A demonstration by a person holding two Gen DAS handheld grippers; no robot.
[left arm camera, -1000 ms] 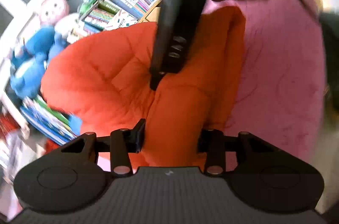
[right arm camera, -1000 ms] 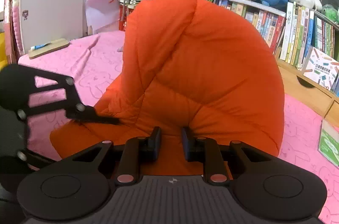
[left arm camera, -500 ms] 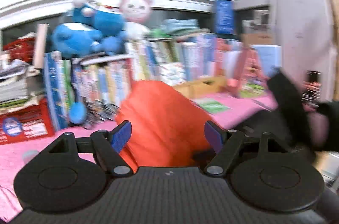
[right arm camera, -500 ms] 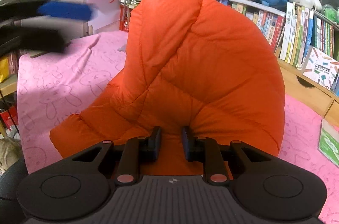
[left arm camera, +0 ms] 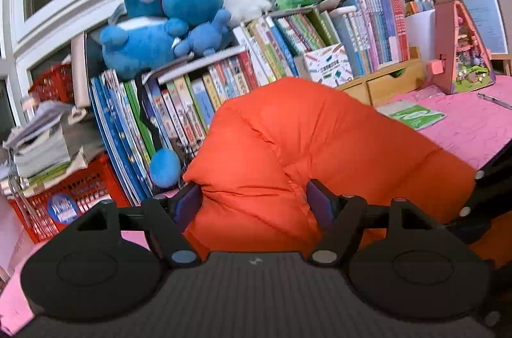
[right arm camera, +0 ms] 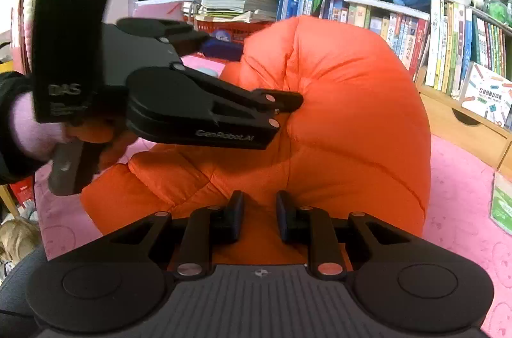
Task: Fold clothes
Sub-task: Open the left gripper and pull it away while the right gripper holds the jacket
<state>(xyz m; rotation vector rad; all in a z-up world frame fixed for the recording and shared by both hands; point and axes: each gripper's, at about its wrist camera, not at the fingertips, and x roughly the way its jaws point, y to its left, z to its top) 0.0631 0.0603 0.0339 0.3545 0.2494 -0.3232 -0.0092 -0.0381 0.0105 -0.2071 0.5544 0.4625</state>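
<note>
An orange puffer jacket (right arm camera: 336,114) is bulging up in a tall rounded mound on the pink cover (right arm camera: 460,210) of the desk, in front of a row of books (left arm camera: 204,94) with plush toys (left arm camera: 160,27) piled on top. The right gripper (right arm camera: 257,214) is sitting at the near bottom edge of the mound, its jaws narrow and pinching a fold of the quilted fabric between the pads, so that hem is being held down. The left gripper (left arm camera: 254,202) is coming at the jacket from the left side, pointing across toward the bulge, and its jaws are opening wide; a lobe of the padding is lying between the blue pads (left arm camera: 188,203), which seem to be brushing its sides, though I would not call that a firm hold. In the right wrist view the left gripper's tip (right arm camera: 288,101) is touching the mound about halfway up, above and left of the pinched hem. The mound is running upward and away from the right gripper, so by my reading the left hand is the one free to press or push the puffed part down over the held edge.
</note>
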